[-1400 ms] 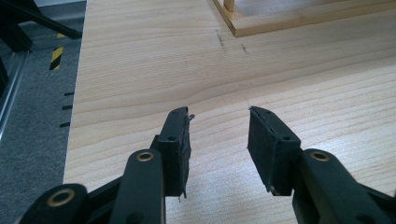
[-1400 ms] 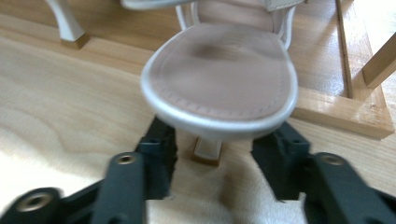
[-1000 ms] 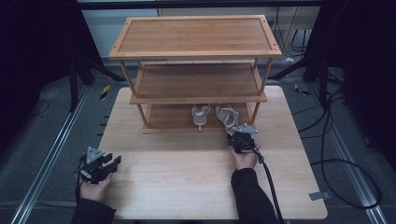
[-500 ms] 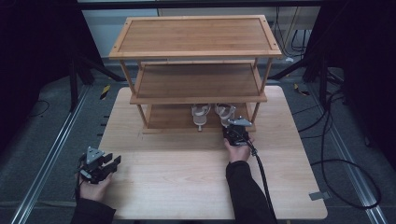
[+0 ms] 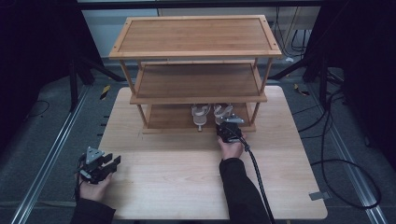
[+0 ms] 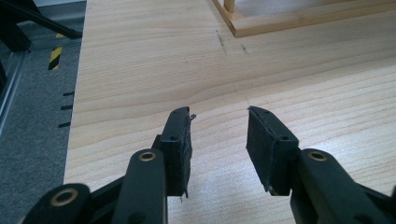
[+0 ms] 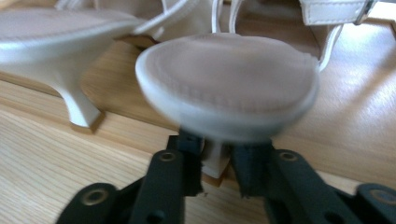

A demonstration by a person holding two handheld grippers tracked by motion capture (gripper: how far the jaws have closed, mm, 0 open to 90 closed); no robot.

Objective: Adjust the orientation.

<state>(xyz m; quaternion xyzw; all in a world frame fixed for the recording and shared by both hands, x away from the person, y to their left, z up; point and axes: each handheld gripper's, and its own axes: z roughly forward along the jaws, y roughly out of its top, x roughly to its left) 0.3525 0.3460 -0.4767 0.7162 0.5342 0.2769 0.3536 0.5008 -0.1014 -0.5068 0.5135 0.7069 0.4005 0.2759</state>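
Tabletop [image 5: 187, 186] carries a three-tier wooden shelf [image 5: 196, 35] at 12 o'clock. Two white heeled sandals on bottom tier: left sandal [image 5: 200, 114], right sandal [image 5: 222, 112]. Right gripper [image 7: 215, 175] pinches right sandal's heel [image 7: 215, 163]. Left gripper [image 6: 218, 140] at 8 o'clock, jaws spread, nothing between.

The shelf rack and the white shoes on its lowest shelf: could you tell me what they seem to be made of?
The shelf rack looks like light varnished wood, perhaps bamboo: fine straight grain, soft sheen. The shoes look like white leather or an imitation, smooth and slightly pearly, with a stitched matte insole; which one is unclear.
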